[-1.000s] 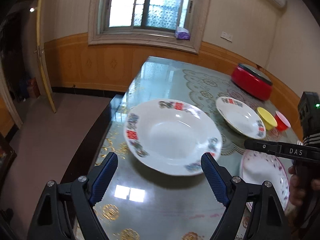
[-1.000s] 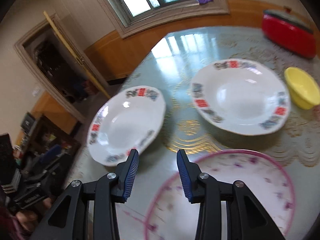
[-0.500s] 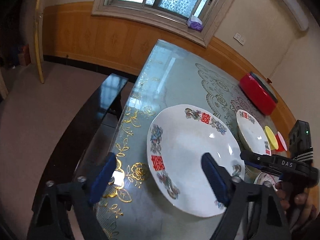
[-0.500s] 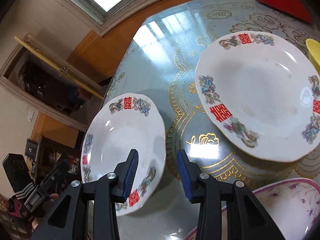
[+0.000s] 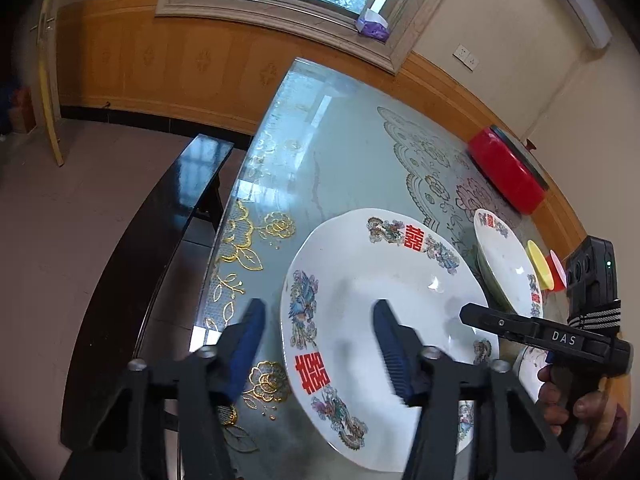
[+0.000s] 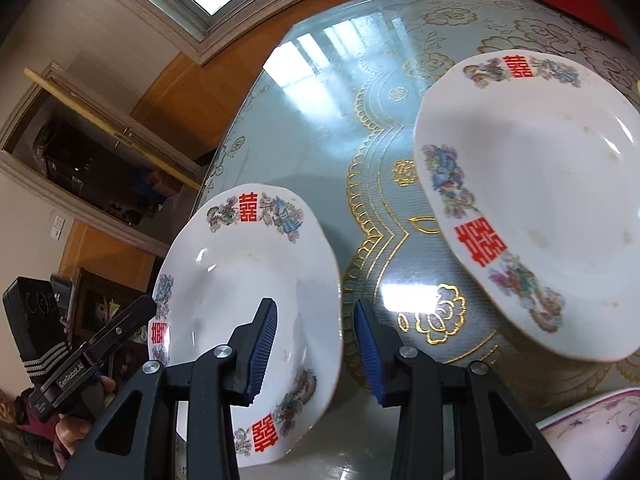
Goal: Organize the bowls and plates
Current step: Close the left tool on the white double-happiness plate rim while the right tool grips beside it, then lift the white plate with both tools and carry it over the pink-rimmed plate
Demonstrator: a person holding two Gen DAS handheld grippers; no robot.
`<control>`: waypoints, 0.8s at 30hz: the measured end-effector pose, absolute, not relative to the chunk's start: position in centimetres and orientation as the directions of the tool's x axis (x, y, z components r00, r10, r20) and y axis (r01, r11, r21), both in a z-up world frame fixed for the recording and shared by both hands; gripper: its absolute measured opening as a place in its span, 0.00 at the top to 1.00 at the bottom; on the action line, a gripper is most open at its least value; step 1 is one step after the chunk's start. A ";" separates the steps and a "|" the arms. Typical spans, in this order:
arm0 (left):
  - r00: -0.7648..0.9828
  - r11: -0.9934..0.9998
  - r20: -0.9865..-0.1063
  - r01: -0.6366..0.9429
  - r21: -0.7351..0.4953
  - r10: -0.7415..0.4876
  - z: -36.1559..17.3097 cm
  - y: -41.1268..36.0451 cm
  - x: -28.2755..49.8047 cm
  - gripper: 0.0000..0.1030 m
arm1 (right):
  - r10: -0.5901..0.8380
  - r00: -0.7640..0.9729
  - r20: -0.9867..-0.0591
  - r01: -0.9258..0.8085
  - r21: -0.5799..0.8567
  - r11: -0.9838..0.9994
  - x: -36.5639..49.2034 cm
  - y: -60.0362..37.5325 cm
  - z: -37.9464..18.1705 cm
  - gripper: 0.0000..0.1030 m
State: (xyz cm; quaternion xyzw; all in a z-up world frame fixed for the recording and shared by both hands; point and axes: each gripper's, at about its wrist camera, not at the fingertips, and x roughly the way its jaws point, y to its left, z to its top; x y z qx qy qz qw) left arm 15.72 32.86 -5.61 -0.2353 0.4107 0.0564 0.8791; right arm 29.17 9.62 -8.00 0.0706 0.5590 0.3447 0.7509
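A white deep plate with red characters (image 5: 384, 304) lies on the glass table near its left edge. My left gripper (image 5: 318, 344) is open, its fingers straddling the plate's left rim. In the right wrist view the same plate (image 6: 240, 280) has its right rim between the open fingers of my right gripper (image 6: 314, 354). A second matching plate (image 6: 532, 200) lies to the right; it also shows in the left wrist view (image 5: 506, 260). A pink-rimmed plate (image 6: 592, 432) lies nearest, at the bottom right.
A yellow bowl (image 5: 538, 268) and a red bowl (image 5: 556, 270) stand beyond the second plate. A red round container (image 5: 508, 172) stands at the far right. A dark bench (image 5: 152, 248) runs along the table's left side. The table edge (image 5: 216, 264) is close to the plate.
Both grippers moved in on the left plate; their fingers now straddle its opposite rims. The left gripper's opening has narrowed. The plate has not visibly moved.
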 end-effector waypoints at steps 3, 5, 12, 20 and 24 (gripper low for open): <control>0.640 0.889 -0.761 -0.280 -0.362 -0.109 -6.2 32.7 16.3 0.59 | 0.593 0.117 -0.797 -0.456 0.487 0.745 29.0 10.5 -8.4 0.63; 0.630 0.892 -0.770 -0.284 -0.351 -0.102 -6.6 32.6 16.7 0.59 | 0.583 0.133 -0.801 -0.467 0.468 0.750 28.9 10.8 -8.4 0.64; 0.617 0.916 -0.783 -0.266 -0.302 -0.079 -7.0 31.8 17.1 0.62 | 0.564 0.146 -0.813 -0.485 0.438 0.757 28.9 10.9 -8.4 0.67; 0.631 0.919 -0.775 -0.284 -0.274 -0.036 -7.3 31.1 15.6 0.76 | 0.501 0.195 -0.843 -0.532 0.338 0.776 28.2 10.8 -8.3 0.75; 0.634 0.912 -0.772 -0.292 -0.287 -0.040 -7.3 30.6 14.7 0.76 | 0.500 0.191 -0.844 -0.539 0.336 0.772 27.9 10.2 -8.2 0.75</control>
